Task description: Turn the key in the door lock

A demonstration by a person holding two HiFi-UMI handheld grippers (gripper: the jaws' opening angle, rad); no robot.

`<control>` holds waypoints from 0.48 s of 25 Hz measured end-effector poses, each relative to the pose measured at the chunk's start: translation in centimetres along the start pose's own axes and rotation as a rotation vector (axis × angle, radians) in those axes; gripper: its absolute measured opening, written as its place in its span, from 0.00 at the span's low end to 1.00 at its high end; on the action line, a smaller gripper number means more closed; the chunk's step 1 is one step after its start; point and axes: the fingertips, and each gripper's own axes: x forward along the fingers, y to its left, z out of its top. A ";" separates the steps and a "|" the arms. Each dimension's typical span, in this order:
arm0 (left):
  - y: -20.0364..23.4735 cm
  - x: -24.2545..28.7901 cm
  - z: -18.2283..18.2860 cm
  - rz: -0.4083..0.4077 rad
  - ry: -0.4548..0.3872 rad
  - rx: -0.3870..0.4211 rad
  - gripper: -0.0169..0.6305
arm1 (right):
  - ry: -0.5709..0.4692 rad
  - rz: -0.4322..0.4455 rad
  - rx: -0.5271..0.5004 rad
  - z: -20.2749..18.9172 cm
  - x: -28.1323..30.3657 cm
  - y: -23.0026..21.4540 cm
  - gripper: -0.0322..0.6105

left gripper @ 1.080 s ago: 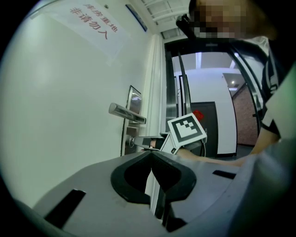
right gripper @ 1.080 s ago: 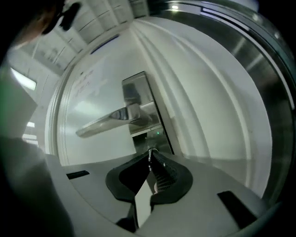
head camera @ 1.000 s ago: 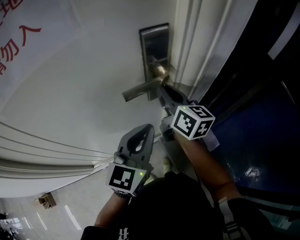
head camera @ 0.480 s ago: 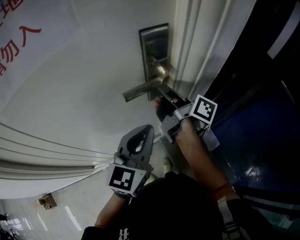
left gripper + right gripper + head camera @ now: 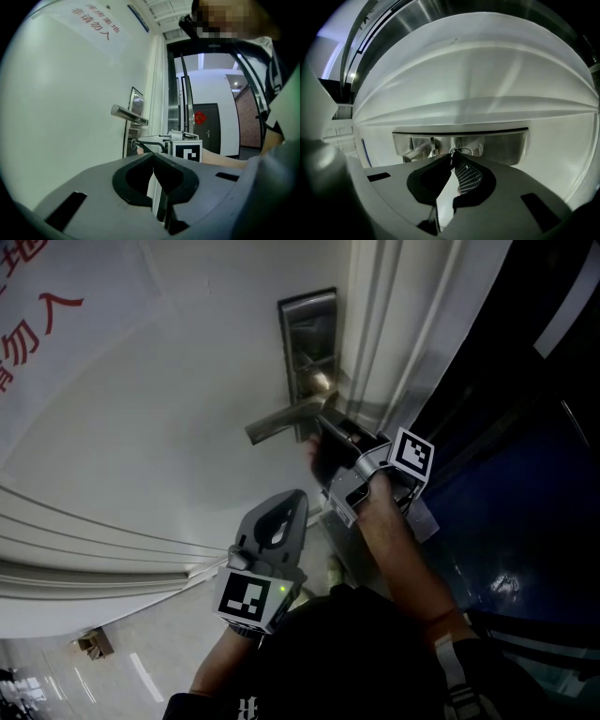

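Right, R gripper [image 5: 326, 426] is up at the door lock [image 5: 309, 334], just under the lever handle [image 5: 281, 420]. Its fingers are pinched tight on the key [image 5: 458, 151], with the key ring showing at the tips, right against the steel plate. L gripper [image 5: 292, 501] hangs at 7 o'clock of the handle, apart from the white door [image 5: 169, 427], fingers closed w/ nothing btwn them. Red sign [image 5: 96, 26] sits at 9 o'clock of the lock; lower line reads 非请勿入.
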 end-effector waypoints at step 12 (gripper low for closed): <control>-0.3 0.3 -0.1 -0.011 0.005 -0.002 0.04 | -0.004 0.074 0.043 0.1 -0.5 0.3 0.09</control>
